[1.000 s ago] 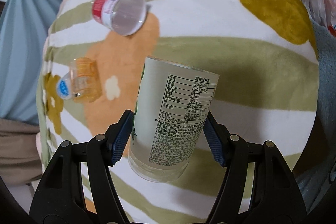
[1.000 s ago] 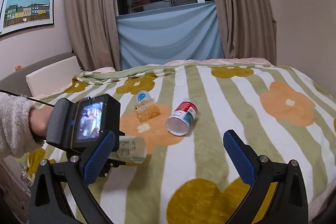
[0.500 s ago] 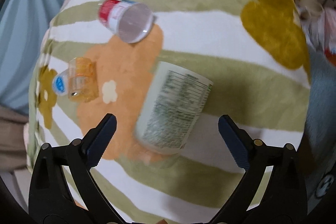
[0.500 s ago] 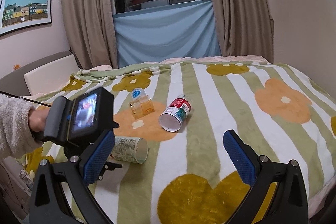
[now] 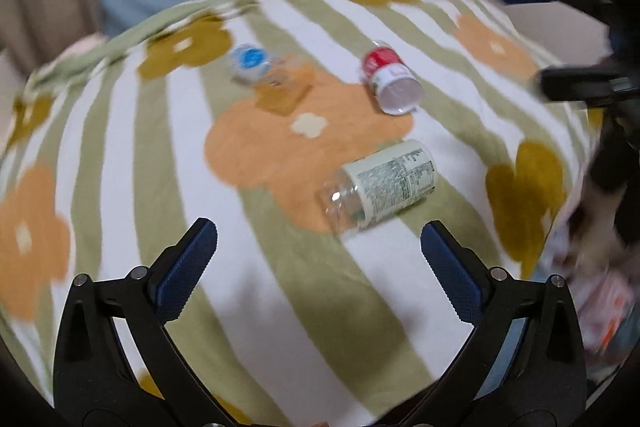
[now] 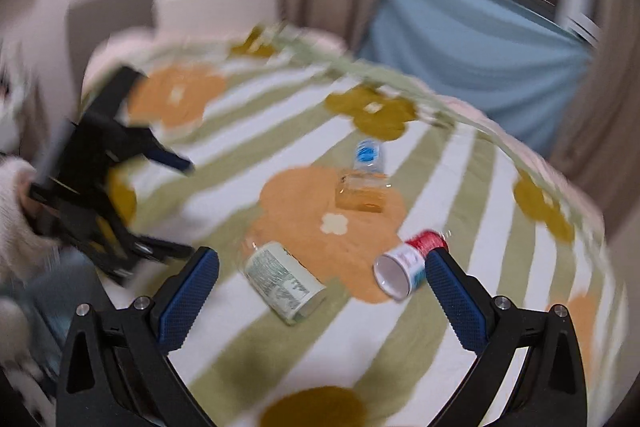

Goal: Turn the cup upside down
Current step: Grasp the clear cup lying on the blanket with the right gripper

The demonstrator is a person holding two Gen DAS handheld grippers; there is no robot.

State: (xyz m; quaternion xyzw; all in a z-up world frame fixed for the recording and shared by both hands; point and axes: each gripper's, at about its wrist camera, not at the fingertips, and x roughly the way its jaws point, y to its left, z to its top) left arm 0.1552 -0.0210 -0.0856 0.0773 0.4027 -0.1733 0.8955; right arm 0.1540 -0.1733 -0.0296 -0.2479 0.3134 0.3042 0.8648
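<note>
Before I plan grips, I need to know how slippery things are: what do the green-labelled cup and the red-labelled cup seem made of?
The green-labelled cup looks like clear, glossy plastic: its bare end is see-through with highlights, under a printed wrap. The red-labelled cup seems similar, though its whitish mouth leaves it open. Blur limits certainty.

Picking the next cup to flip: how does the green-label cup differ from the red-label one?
The green-label cup is larger and lies nearer the left claw; the red-label cup is smaller and farther back. The green one's open end points away from the left camera, the red one's towards it. Both lie on their sides on the blanket, ungripped.
</note>
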